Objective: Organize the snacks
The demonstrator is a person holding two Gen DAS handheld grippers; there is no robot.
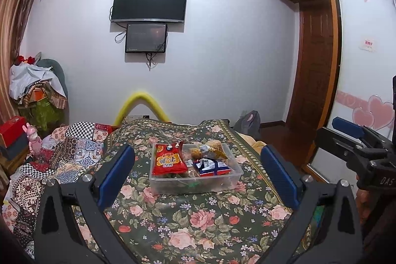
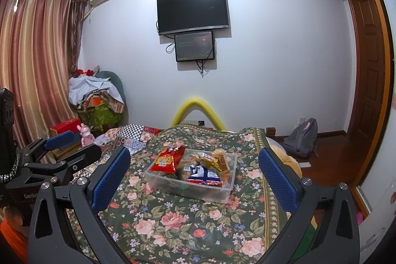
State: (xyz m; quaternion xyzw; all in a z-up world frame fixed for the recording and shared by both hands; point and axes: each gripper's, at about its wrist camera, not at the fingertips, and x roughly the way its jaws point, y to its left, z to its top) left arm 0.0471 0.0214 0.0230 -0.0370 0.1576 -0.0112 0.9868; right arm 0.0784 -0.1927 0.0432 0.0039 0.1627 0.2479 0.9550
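- A bed [image 1: 198,219] under a flowered spread is filling the foreground, with a white wall and a dark television [image 1: 149,3] at 12 o'clock.
- A clear tub [image 1: 195,186] is sitting mid-bed, holding a red snack bag [image 1: 169,160] leaning on its 10 o'clock rim and a blue packet [image 1: 212,167] just beside it.
- The left tongs [image 1: 196,176] and right tongs [image 2: 194,176] are hanging spread wide, gripping nothing, short of the tub.
- A patchwork quilt [image 1: 71,152] is crowding 9 o'clock; bare spread is lying open at 6 o'clock.
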